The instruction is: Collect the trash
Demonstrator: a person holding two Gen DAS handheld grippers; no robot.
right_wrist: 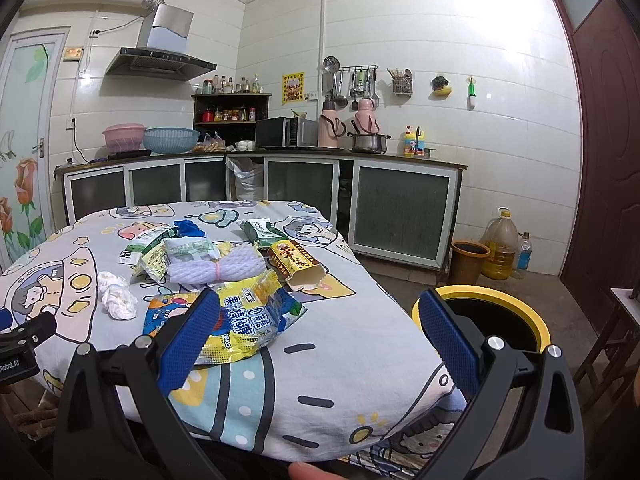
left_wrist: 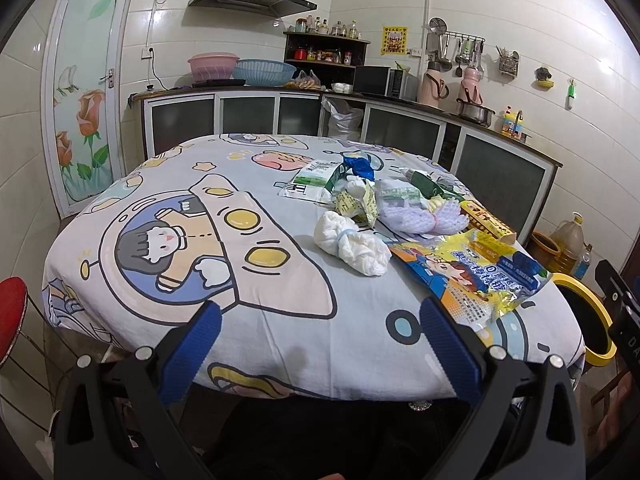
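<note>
Trash lies on the cartoon-print tablecloth [left_wrist: 280, 304]: a yellow-blue snack bag [left_wrist: 472, 276] [right_wrist: 236, 320], a crumpled white tissue wad [left_wrist: 352, 242] [right_wrist: 116, 292], white foam netting [left_wrist: 416, 212] [right_wrist: 216, 266], a brown-yellow carton [left_wrist: 486, 218] [right_wrist: 298, 266], green-white wrappers [left_wrist: 316, 178] [right_wrist: 148, 248] and a blue scrap [left_wrist: 362, 166] [right_wrist: 190, 227]. A black bin with a yellow rim [right_wrist: 486, 316] [left_wrist: 588, 316] stands right of the table. My left gripper [left_wrist: 318, 322] is open and empty at the near table edge. My right gripper [right_wrist: 318, 316] is open and empty, its left finger just in front of the snack bag.
Kitchen counters with basins [left_wrist: 240, 70], a microwave [right_wrist: 286, 132] and a pot [right_wrist: 370, 142] line the far walls. An oil jug [right_wrist: 500, 244] and a brown crock [right_wrist: 468, 262] stand on the floor by the red door. A red stool [left_wrist: 10, 312] is at the left.
</note>
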